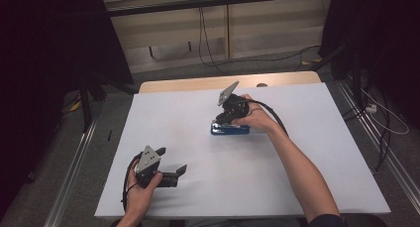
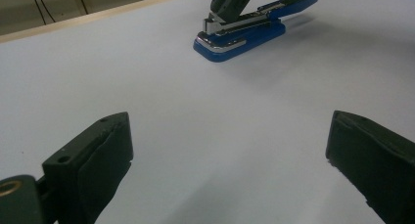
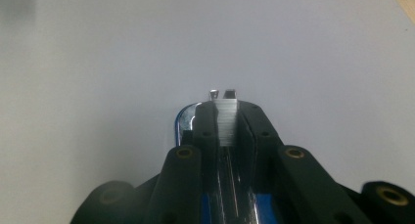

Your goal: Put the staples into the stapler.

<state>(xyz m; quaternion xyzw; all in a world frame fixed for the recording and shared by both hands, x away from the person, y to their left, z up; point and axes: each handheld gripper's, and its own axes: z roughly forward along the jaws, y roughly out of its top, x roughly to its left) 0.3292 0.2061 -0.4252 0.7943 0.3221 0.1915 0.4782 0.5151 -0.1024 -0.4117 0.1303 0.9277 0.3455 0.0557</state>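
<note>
Near edge first: my left gripper (image 1: 171, 162) sits low by the front of the white table (image 1: 173, 113), jaws wide apart, nothing between them, just bare tabletop ahead in the left gripper view. Left hand (image 1: 141, 190) grips the body from below, forearm coming in from the bottom edge, gripper pointed level across the table toward the middle. It's idle, well apart from the work.

Further out, mid-table: blue stapler (image 1: 229, 129) lies flat on its base, chrome magazine showing, top arm hinged up. My right gripper (image 3: 227, 123) is closed narrow on the staple strip (image 3: 227, 121) sitting in the stapler's open channel; the pads pinch it from both sides, strip end poking out just past the tips. The left gripper view shows the same thing from afar: stapler (image 2: 244, 31) with the dark jaws coming down into its open top.

My read of the step: seating or pulling the staple strip in the magazine. To do it well:
- keep the strip in line with the channel, no twist, or it jams on the rails
- light squeeze only; the strip snaps easily
- the stapler base is unsecured, so it may skid; bringing the left gripper in to pin the blue base would help

Right hand (image 1: 255, 118) pose: wrist bent, gripper tilted steeply down onto the stapler from the far-right side, forearm stretched diagonally across the table, grey plate tipped up and away.
</note>
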